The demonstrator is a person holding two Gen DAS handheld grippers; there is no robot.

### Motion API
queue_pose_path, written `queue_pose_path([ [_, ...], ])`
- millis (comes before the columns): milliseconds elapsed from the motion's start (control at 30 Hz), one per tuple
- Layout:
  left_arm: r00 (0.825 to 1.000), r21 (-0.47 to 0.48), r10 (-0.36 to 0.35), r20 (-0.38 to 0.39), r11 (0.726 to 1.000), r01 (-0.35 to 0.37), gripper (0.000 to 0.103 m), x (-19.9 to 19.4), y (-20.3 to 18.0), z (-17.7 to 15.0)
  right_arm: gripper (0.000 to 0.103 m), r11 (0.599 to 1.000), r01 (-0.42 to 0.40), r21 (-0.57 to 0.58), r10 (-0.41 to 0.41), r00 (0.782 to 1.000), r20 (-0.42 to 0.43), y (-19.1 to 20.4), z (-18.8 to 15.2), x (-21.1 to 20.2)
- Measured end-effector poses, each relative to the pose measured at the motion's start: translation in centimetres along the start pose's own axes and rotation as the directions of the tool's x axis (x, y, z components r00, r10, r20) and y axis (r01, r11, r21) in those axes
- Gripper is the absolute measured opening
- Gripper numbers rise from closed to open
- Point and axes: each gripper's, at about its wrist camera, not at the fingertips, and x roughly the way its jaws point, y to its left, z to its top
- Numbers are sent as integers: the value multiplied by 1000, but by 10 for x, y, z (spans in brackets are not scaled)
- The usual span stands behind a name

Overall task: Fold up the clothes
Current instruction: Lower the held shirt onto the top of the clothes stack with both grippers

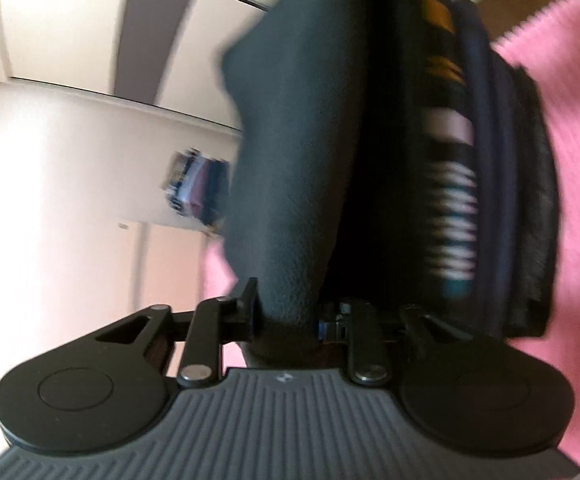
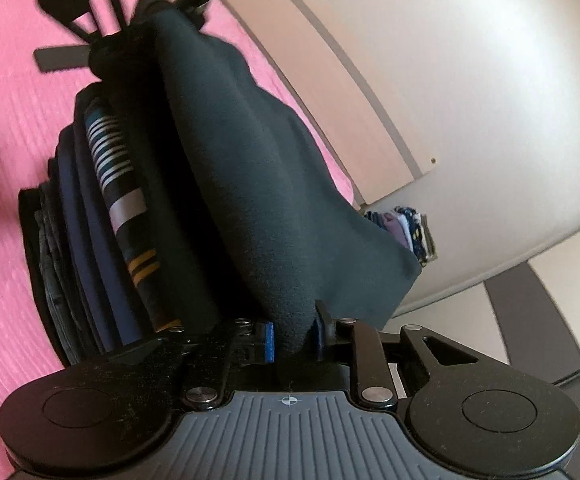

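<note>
Fabric filled most of both views: a dark green garment [image 1: 290,160], soft and matte like fleece, hung in loose folds between my two tools. Its near edge ran into my left gripper [image 1: 286,320], whose fingers were closed narrow on a bunched fold of it. My right gripper [image 2: 291,336] pinched another edge the same way, blue pads pressed against the cloth on either side.

Beside the garment sat one stack of folded clothes [image 2: 102,240] on a pink ribbed cover [image 2: 2,200]. I could tell roughly five layers in it: a black one at the bottom edge, a grey one, two navy ones, and a dark striped one [image 1: 449,200] with white, teal and orange bands. The exact count stayed unsure, as the layers blurred together. The green garment hung just beside that stack and partly in front of it; I could not tell whether it touched.

A second, smaller pile of folded cloth [image 2: 405,232], in blues and purples, lay further off against a pale wall [image 2: 469,80].

Both tools faced each other across the garment: in the right wrist view, my left gripper [image 2: 138,12] showed at the far end of the cloth, tilted, fingers closed on it. Both views were rolled sideways, the pink cover running along one side.
</note>
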Motion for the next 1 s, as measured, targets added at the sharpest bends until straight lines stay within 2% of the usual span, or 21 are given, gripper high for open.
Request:
queue_pose_path([
  [100,999,9,33,4,999,-33,22,5,-14,-4,22,999,-6,-50,6,1000,10,2,3,0],
  [200,1000,-57,19,0,998,-19,27,-19,-16,-2,22,999,-17,-45,17,1000,1,-1,3,0],
  [267,1000,-75,8,0,997,-8,28,-25,-15,-4,22,1000,-22,-11,22,1000,-5,-2,3,4],
  [367,1000,-44,-9,-8,999,9,25,-36,-20,-12,22,998,-26,58,27,999,-18,-5,5,11],
  [467,1000,-33,-16,-3,999,16,22,-41,-4,-10,18,988,-57,145,60,998,-16,-28,8,10],
  [533,1000,-41,11,7,999,-11,21,-43,14,-10,17,985,-66,161,66,998,7,-50,14,7],
  [667,998,-61,65,5,996,-65,21,-33,50,-9,17,990,-25,138,17,998,61,-95,37,9],
  [867,986,-121,164,-22,979,-166,21,-4,115,-4,17,992,85,93,-97,988,123,-170,80,38],
  [933,974,-152,225,-27,962,-227,21,-2,137,-1,17,984,149,102,-164,974,157,-192,91,39],
  [1000,954,-189,297,-30,936,-297,20,-2,157,3,17,969,217,118,-238,950,202,-205,96,34],
])
